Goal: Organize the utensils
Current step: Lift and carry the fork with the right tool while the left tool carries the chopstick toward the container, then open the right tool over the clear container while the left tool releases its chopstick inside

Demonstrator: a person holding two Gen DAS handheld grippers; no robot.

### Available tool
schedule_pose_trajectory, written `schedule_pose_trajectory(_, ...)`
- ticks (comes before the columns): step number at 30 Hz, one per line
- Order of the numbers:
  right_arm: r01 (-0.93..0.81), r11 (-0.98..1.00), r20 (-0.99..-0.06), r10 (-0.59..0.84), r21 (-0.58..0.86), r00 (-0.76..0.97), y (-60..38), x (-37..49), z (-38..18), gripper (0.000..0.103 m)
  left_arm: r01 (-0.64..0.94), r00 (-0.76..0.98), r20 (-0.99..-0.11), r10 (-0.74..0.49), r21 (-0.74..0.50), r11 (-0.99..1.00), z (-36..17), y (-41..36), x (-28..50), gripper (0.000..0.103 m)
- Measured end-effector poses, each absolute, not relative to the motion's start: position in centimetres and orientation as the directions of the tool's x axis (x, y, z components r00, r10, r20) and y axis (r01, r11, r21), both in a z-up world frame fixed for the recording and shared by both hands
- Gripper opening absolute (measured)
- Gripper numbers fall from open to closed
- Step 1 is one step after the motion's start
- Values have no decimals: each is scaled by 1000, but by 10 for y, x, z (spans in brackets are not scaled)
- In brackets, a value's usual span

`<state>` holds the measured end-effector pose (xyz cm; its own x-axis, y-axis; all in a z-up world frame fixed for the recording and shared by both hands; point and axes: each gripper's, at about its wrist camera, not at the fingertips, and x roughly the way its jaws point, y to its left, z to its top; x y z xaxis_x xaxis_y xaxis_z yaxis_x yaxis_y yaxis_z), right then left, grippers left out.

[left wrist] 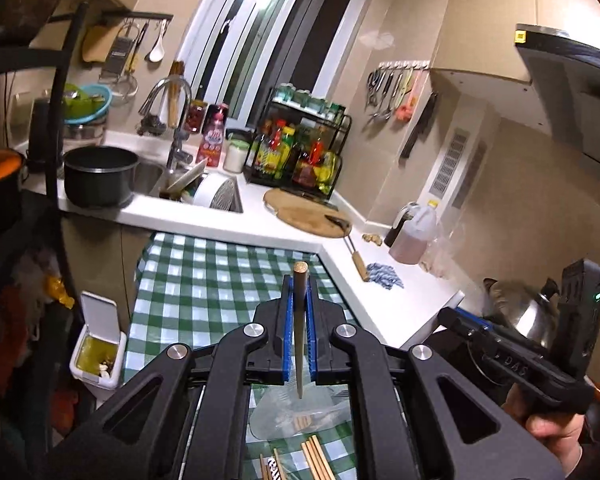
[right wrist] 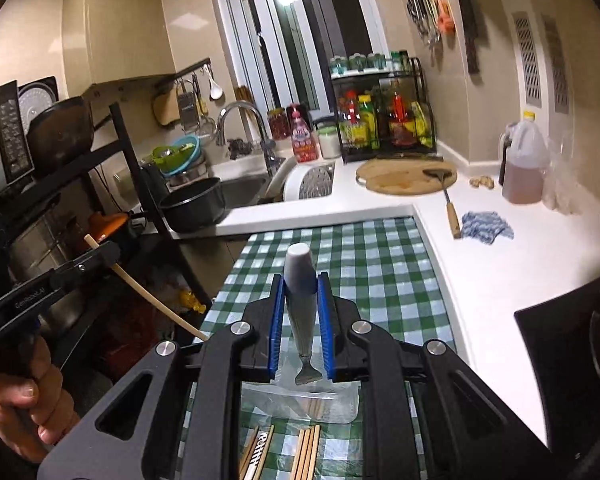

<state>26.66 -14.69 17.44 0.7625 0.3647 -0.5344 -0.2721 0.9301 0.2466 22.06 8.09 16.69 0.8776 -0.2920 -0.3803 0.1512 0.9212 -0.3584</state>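
**Both grippers hold a utensil above the checked table**

The left gripper [left wrist: 299, 280] is clamped on a single wooden chopstick [left wrist: 300, 332], its blue pads pressed tight against the thin stick. The chopstick runs lengthwise between the fingers, with its round butt end sticking out past the fingertips and its narrow tip pointing back toward the camera. In the right wrist view the same chopstick [right wrist: 156, 300] slants down from the left gripper [right wrist: 100, 254], which a hand [right wrist: 28, 396] grips by the handle.

The right gripper [right wrist: 300, 280] is closed on a utensil with a thick grey handle [right wrist: 300, 296]; the handle's rounded end pokes out beyond the fingertips, and the metal neck widens toward the camera. Whether it is a fork or a spoon cannot be told.

Both grippers hang over a table with a green and white checked cloth [left wrist: 204, 280]. Below them on the cloth lie a clear plastic bag [right wrist: 300, 400] and several more chopsticks [right wrist: 308, 452], side by side. Beyond the table runs a white counter [right wrist: 380, 204] with a round cutting board [right wrist: 400, 178], a blue rag [right wrist: 486, 226], a sink [right wrist: 240, 188] and a black pot [right wrist: 194, 204].
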Motion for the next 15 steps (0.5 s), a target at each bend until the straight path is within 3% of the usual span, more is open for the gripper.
schedule_pose_trajectory(11,-246,938,-646,348,246,680,-137,290,111,18,168,782,-512,-356,-377,911,111,67,252,6)
schedule_pose_trajectory(12,-237,941,-655,338,241,676,-138,290,109,20,163,777,-522,-353,-374,913,108,66,253,8)
schedule_pose_trajectory(13,-227,946,-662,325,233,676,-139,290,108,31,153,777,-526,-346,-375,914,107,66,252,14)
schedule_pose_trajectory(14,-212,952,-666,306,221,680,-140,288,109,42,143,781,-524,-340,-380,914,108,68,253,33)
schedule_pose_trajectory(15,-204,955,-663,295,213,688,-143,286,112,44,133,795,-510,-329,-382,914,112,71,250,43)
